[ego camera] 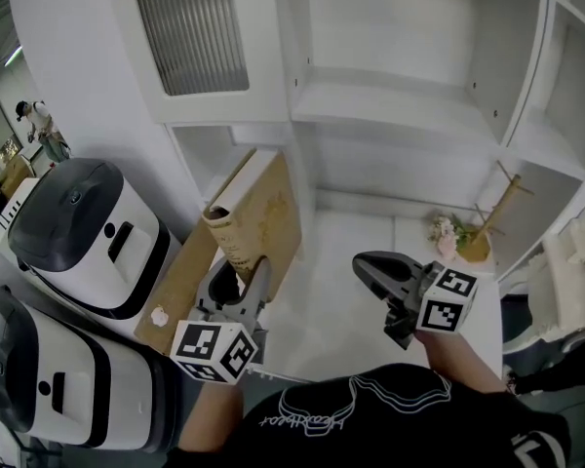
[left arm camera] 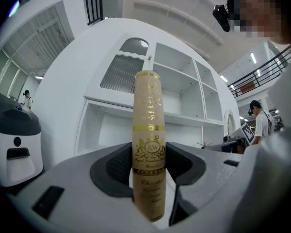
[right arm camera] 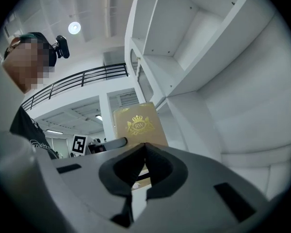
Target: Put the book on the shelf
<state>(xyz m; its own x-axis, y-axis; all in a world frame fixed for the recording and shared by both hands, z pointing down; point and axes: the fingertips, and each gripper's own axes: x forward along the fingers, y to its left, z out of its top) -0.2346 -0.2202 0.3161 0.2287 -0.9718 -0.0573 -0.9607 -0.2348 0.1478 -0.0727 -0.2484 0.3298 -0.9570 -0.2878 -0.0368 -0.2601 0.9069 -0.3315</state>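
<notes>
A tan book with gold print [ego camera: 258,213] stands upright on the white table, in front of the white shelf unit [ego camera: 400,105]. My left gripper [ego camera: 239,295] is shut on the lower end of its spine. In the left gripper view the spine [left arm camera: 148,130] rises between the two dark pads [left arm camera: 111,171]. My right gripper [ego camera: 370,271] hovers to the right of the book, apart from it, with its jaw tips touching and nothing in them. The right gripper view shows the book's front cover [right arm camera: 138,125] beyond the closed right gripper [right arm camera: 144,152].
Two white and black machines [ego camera: 88,232] [ego camera: 39,378] stand at the left. A brown board [ego camera: 180,286] lies beside the book. A small flower and wooden stand [ego camera: 468,232] sit at the back right of the table [ego camera: 351,310].
</notes>
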